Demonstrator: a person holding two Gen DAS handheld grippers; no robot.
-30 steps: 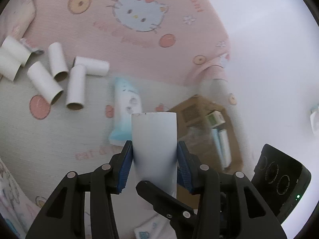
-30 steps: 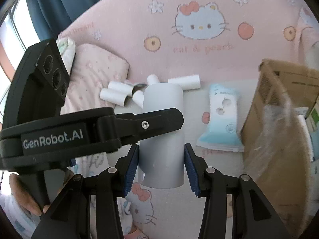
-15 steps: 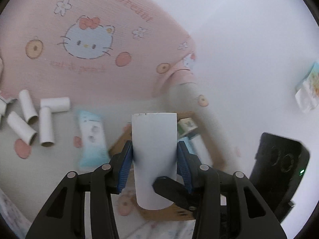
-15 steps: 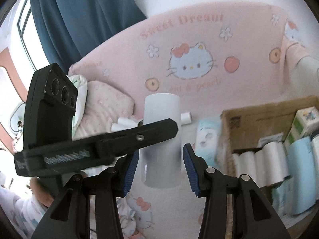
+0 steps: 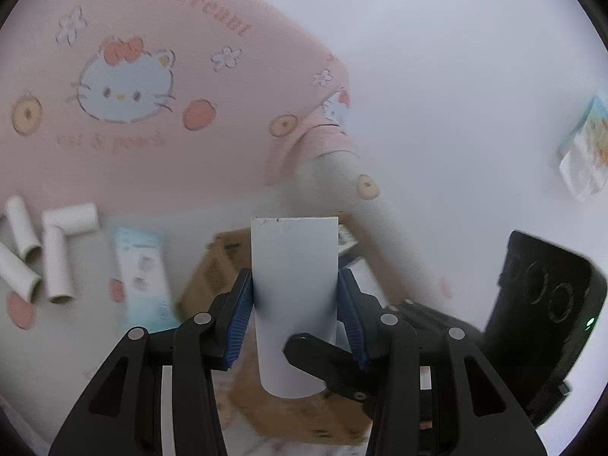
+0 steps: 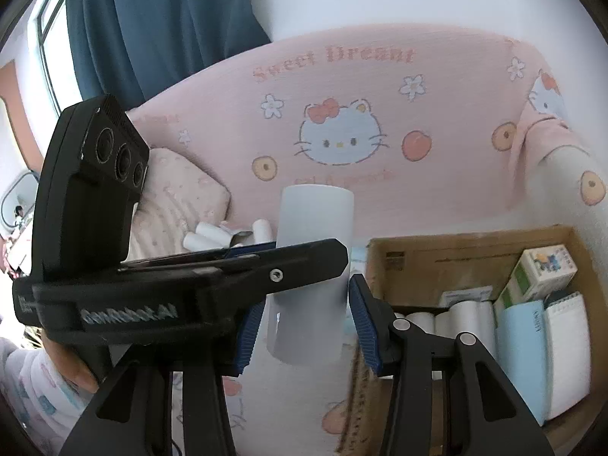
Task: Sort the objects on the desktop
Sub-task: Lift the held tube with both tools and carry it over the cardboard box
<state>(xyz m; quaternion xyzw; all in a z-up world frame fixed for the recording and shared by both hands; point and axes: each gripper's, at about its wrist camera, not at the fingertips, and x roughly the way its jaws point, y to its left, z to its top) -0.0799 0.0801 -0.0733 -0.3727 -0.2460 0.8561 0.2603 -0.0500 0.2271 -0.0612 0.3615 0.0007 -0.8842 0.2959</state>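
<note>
Left gripper (image 5: pixel 294 285): clamped on an upright white tube (image 5: pixel 294 258), blue pads pressed flat to both its sides.
Right gripper (image 6: pixel 306 304): set around that same tube (image 6: pixel 315 220) from another side; right pad at the tube's edge, left pad half hidden behind the left tool's finger, so unclear whether squeezing or merely alongside.
Tube: lifted off the bed, top end well clear of both tools, seen just left of the box (image 6: pixel 418 262) in the right wrist view.
Box: brown cardboard, open-topped, on the bed near the headboard's right end.
Inside the box: white rolls (image 6: pixel 456 315) in a row, a small carton (image 6: pixel 539 273), a pale blue pack (image 6: pixel 520 349) and a spiral notebook (image 6: pixel 566 342) along the right wall.
Loose tubes (image 5: pixel 57 262): several lying flat towards the bed's left edge, close to the headboard.
Packet (image 5: pixel 142 273): pale blue, flat on the bed between the loose tubes and the box.
Headboard (image 6: pixel 380 95): pink cover with a cartoon cat and "Sweet Dream".
Pillow (image 6: pixel 182 193): pink, at the bed's far left corner.
Curtain (image 6: pixel 152 19): dark blue, behind the pillow.
Hand (image 6: pixel 76 372): wrapped around the left tool's handle.
</note>
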